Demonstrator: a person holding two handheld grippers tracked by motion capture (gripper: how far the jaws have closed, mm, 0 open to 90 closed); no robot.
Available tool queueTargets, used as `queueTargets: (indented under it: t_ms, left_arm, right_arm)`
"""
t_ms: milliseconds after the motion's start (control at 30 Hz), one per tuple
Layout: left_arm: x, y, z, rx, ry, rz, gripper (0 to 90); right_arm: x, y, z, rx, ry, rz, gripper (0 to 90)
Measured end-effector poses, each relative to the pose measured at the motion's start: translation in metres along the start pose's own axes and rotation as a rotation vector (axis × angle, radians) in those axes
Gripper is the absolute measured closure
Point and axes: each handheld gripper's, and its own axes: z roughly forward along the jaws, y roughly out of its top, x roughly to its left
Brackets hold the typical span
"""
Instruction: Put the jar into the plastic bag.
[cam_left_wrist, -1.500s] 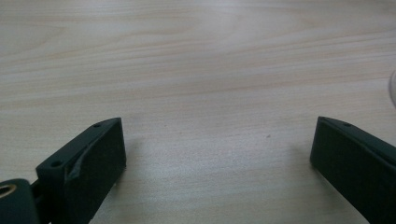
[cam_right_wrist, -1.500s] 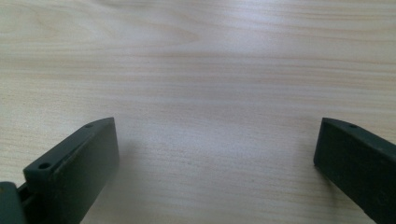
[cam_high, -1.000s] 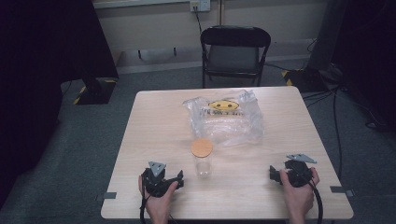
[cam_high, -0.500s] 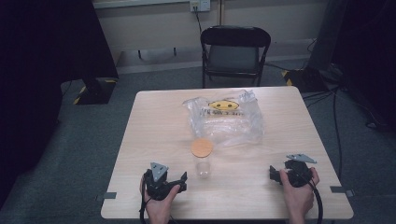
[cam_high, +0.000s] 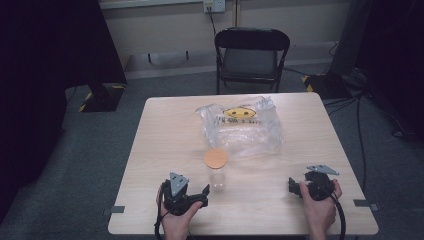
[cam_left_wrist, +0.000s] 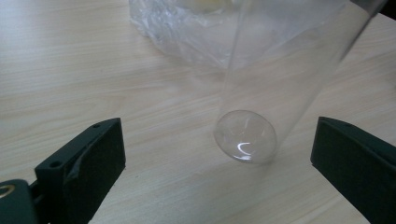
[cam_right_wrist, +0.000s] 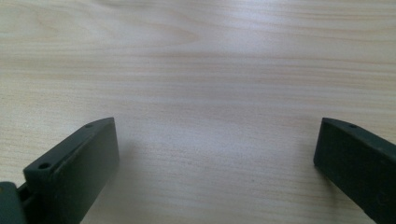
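Observation:
A clear plastic jar (cam_high: 217, 179) with an orange lid (cam_high: 216, 158) stands upright near the table's front middle. My left gripper (cam_high: 202, 192) is just left of it, low over the table and open. In the left gripper view the jar (cam_left_wrist: 280, 79) rises between the two jaws, nearer the right one, and my left gripper (cam_left_wrist: 219, 135) touches nothing. My right gripper (cam_high: 292, 186) rests at the front right, well apart from the jar. It is open, and my right gripper (cam_right_wrist: 217, 135) has bare wood between its jaws.
A crumpled clear plastic bag (cam_high: 242, 127) with a yellow smiley print lies behind the jar, also seen as the bag (cam_left_wrist: 182, 28) beyond it. The light wooden table (cam_high: 160, 130) is bare at the left. A black folding chair (cam_high: 250, 55) stands behind the far edge.
My left gripper has edged a little to the right, closer to the jar. The right gripper, jar and bag have not moved.

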Motion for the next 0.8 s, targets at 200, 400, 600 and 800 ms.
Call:
queueTargets:
  t_ms: [200, 400, 600, 800]
  left_arm:
    - [-0.004, 0.005, -0.001, -0.013, -0.015, 0.018, 2.6]
    - [-0.007, 0.014, 0.0, -0.027, -0.022, 0.041, 2.7]
    - [-0.013, 0.023, 0.001, -0.048, -0.033, 0.06, 3.1]
    - [-0.019, 0.029, 0.003, -0.059, -0.052, 0.077, 3.3]
  right_arm:
    - [0.0, 0.0, 0.0, 0.0, 0.0, 0.0, 0.0]
    - [0.0, 0.0, 0.0, 0.0, 0.0, 0.0, 0.0]
    - [0.0, 0.0, 0.0, 0.0, 0.0, 0.0, 0.0]
    - [0.0, 0.0, 0.0, 0.0, 0.0, 0.0, 0.0]
